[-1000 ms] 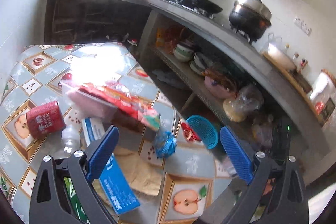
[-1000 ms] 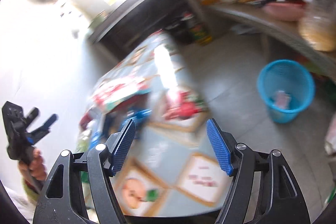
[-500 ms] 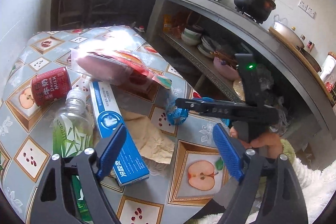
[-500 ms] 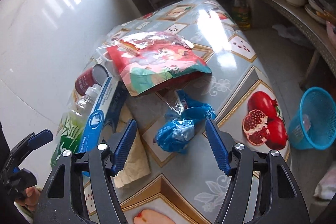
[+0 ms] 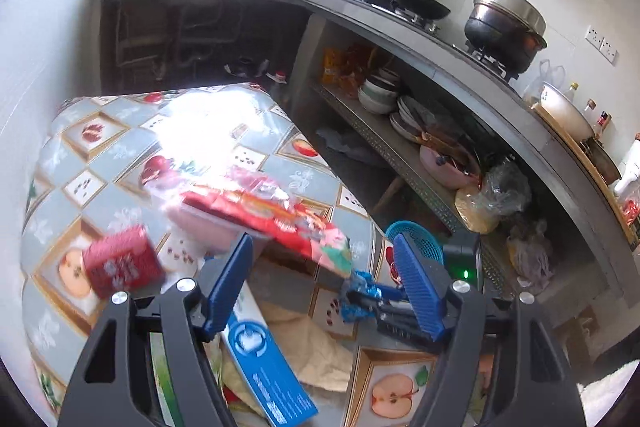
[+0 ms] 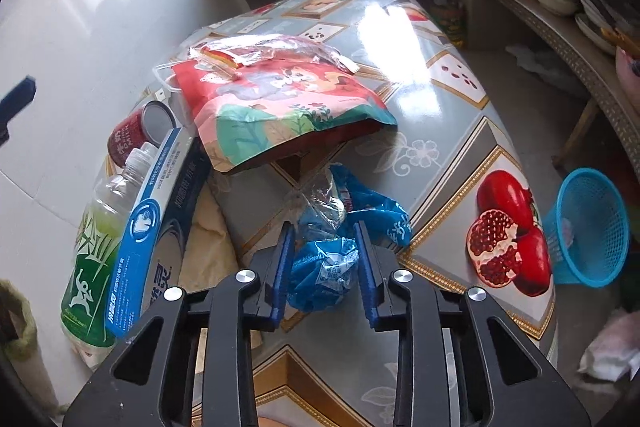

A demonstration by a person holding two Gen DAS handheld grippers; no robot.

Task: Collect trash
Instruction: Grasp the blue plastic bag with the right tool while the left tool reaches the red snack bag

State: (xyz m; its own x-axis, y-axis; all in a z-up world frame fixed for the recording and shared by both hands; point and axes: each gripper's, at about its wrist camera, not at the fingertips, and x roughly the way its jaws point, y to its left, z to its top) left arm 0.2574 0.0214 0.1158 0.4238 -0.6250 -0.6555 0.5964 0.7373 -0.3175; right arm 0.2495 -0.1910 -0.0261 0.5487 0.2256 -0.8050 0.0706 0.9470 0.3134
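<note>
Right tool [image 6: 325,269] closing around blue wrapper [image 6: 326,269]; contact seemingly made.

The right gripper [image 6: 325,259] points steeply downward, its jaws closing around a crumpled blue wrapper [image 6: 326,267], pads at nine and three o'clock of it. The left gripper [image 5: 326,291] tilts downward, jaws closing with nothing between them; the right gripper sits at its four o'clock.
</note>
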